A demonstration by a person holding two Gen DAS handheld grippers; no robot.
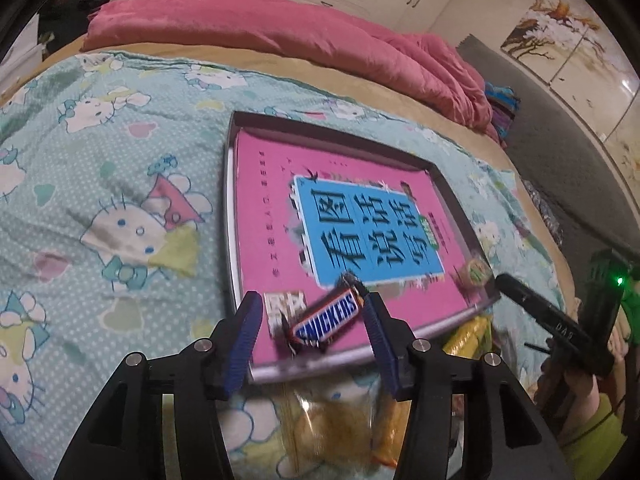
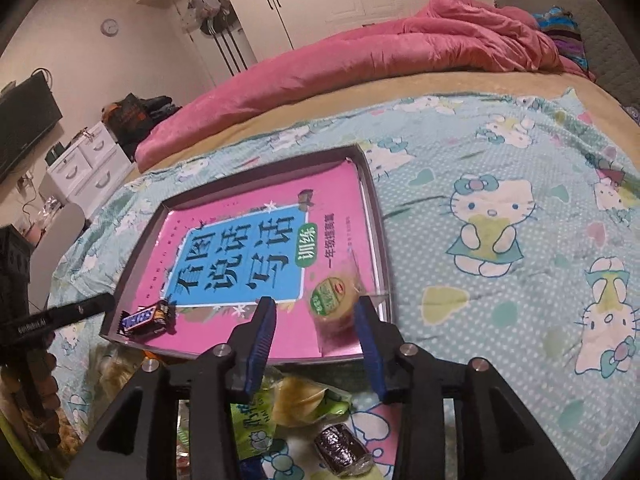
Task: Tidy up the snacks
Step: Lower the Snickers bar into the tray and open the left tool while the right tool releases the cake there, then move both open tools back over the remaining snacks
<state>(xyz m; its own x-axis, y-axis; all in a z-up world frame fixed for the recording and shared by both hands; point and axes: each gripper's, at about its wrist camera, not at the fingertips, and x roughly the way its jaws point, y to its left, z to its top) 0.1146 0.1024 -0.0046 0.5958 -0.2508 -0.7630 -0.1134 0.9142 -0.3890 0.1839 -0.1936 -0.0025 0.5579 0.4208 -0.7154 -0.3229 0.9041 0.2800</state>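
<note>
A Snickers bar (image 1: 328,316) lies slanted on a pink book (image 1: 360,240) inside a shallow grey tray (image 1: 230,208). My left gripper (image 1: 312,300) is open and straddles the bar, its blue pads clear of the wrapper. In the right wrist view the bar (image 2: 146,320) rests at the tray's near left corner. A round snack with a green label (image 2: 332,300) sits in a clear wrapper at the tray's near right corner (image 2: 376,216). My right gripper (image 2: 315,304) is open around it, with the left pad well off it. The same snack (image 1: 476,272) shows in the left wrist view.
Loose snacks lie on the cartoon-cat sheet (image 2: 500,184) in front of the tray: a green packet (image 2: 256,428), a yellow bag (image 1: 332,420), a foil-wrapped roll (image 2: 344,448). A pink duvet (image 2: 400,48) runs along the bed's far side. White drawers (image 2: 84,168) stand at the left.
</note>
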